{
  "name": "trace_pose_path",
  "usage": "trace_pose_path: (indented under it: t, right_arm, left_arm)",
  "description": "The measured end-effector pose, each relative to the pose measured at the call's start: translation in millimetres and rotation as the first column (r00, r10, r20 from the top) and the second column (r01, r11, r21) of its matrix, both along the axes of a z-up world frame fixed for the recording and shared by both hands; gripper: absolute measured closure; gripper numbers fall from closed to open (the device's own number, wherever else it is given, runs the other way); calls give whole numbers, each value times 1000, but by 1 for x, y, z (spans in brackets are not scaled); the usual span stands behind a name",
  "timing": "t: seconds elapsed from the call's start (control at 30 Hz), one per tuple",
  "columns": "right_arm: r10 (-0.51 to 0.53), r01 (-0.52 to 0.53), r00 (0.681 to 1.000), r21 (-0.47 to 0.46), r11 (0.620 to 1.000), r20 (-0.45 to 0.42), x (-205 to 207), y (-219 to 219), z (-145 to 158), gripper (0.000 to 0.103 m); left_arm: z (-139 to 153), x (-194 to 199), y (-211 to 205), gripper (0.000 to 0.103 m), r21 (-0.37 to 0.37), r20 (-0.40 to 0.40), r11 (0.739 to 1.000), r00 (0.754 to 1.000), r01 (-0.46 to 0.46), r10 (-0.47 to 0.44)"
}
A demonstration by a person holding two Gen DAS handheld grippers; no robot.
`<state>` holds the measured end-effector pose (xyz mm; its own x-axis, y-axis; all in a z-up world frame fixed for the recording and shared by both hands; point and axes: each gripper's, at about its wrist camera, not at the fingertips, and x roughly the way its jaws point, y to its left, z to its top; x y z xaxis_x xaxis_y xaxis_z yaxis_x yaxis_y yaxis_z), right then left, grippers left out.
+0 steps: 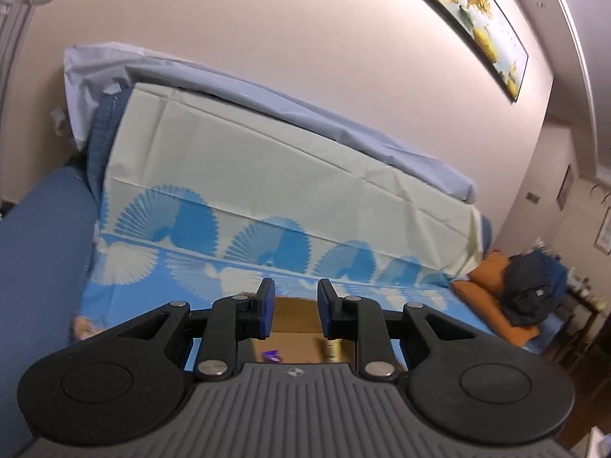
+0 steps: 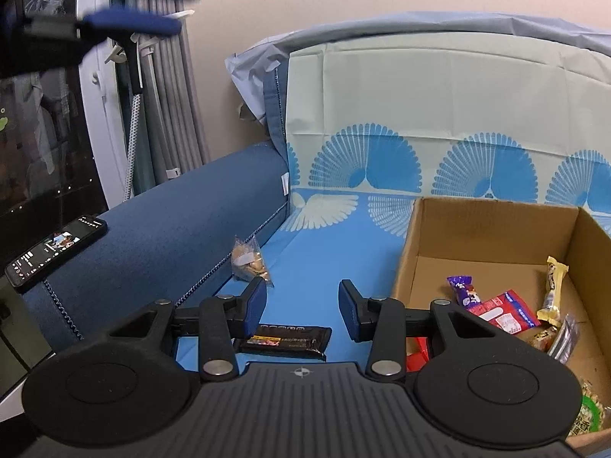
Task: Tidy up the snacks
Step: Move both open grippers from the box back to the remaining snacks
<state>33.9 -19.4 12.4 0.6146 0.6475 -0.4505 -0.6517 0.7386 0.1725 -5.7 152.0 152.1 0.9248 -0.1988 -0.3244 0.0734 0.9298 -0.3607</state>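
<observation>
At the lower centre of the right wrist view, the right gripper [image 2: 301,307]: black arms, blue pads, jaws moderately apart with nothing between them; bare blue patterned cover [image 2: 313,259] shows through the gap. Just below the gap, lying flat on the cover, a dark snack bar [image 2: 286,341], its left end hidden behind the left finger; not touched by either pad so far as can be told. Above and left of the left finger, a clear bag of tan snacks [image 2: 248,261], lying by the sofa's blue armrest [image 2: 172,225]. On the armrest at far left, a phone [image 2: 57,252], screen lit. At right, an open cardboard box [image 2: 492,229] standing on the cover; inside it, a purple wrapped sweet [image 2: 464,290], a red packet [image 2: 504,311], a yellow wrapped bar [image 2: 553,286] leaning against the right wall, a silver-edged packet [image 2: 565,337], and a green-labelled bag [image 2: 590,416] at the lower right edge. At upper left, blurred, the left gripper [image 2: 160,7] seen from the side; its finger gap cannot be read here.

At the lower centre of the left wrist view, the left gripper [image 1: 294,309]: jaws narrow, a small gap remaining, empty; behind them the box [image 1: 294,318], with the purple sweet [image 1: 273,357] partly visible. Beyond, the cover draped over the sofa back; at right, an orange cushion [image 1: 485,278] with dark clothing [image 1: 530,290] heaped on it; at upper right, a framed picture [image 1: 477,26] on the wall.
</observation>
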Motion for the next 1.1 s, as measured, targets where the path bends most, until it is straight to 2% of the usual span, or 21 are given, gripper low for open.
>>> trace_pose_path:
  t: [0.07, 0.17, 0.4, 0.5, 0.63, 0.7, 0.77, 0.87, 0.93, 0.97, 1.03, 1.1]
  right_arm:
    - [3, -3, 1000, -6, 1000, -1, 0, 2, -1, 59]
    - [4, -4, 1000, -3, 1000, -5, -1, 0, -2, 59]
    - [-1, 1, 1000, 32, 999, 0, 2, -4, 1, 59]
    - [-6, 6, 1000, 43, 999, 1, 2, -6, 3, 59]
    - [-8, 8, 1000, 48, 999, 0, 3, -7, 3, 59]
    - [-11, 11, 1000, 55, 998, 0, 4, -7, 4, 59]
    - [-17, 17, 1000, 68, 998, -1, 5, -8, 5, 59]
    - [-24, 25, 1000, 90, 996, -6, 7, -9, 7, 59]
    - [-29, 30, 1000, 106, 994, -12, 9, -9, 8, 59]
    - [-30, 31, 999, 113, 993, -16, 9, -9, 8, 59]
    - [-27, 30, 999, 120, 992, -25, 10, -9, 8, 59]
    - [-24, 28, 999, 116, 993, -37, 9, -8, 6, 59]
  left_arm:
    - [3, 0, -5, 77, 16, 4, 1000, 1000, 4, -4]
    - [13, 0, -18, 77, 104, 44, 995, 999, 4, -8]
    - [54, -6, -33, 77, 151, 123, 988, 992, 20, -39]
    - [80, -5, -32, 77, 145, 139, 989, 990, 6, -26]
    - [133, -7, -29, 77, 133, 146, 991, 989, -32, 12]
    - [170, -14, -29, 77, 146, 194, 988, 981, -48, 19]
    - [207, -27, -29, 77, 166, 272, 984, 962, -70, 22]
    - [243, -36, -25, 75, 172, 352, 983, 936, -70, 6]
    - [243, -33, -24, 71, 203, 365, 974, 931, -100, 19]
    - [235, -26, -22, 71, 219, 348, 968, 937, -120, 38]
    - [202, -5, -15, 71, 217, 276, 967, 958, -134, 71]
    - [152, 22, -4, 72, 206, 172, 969, 979, -140, 105]
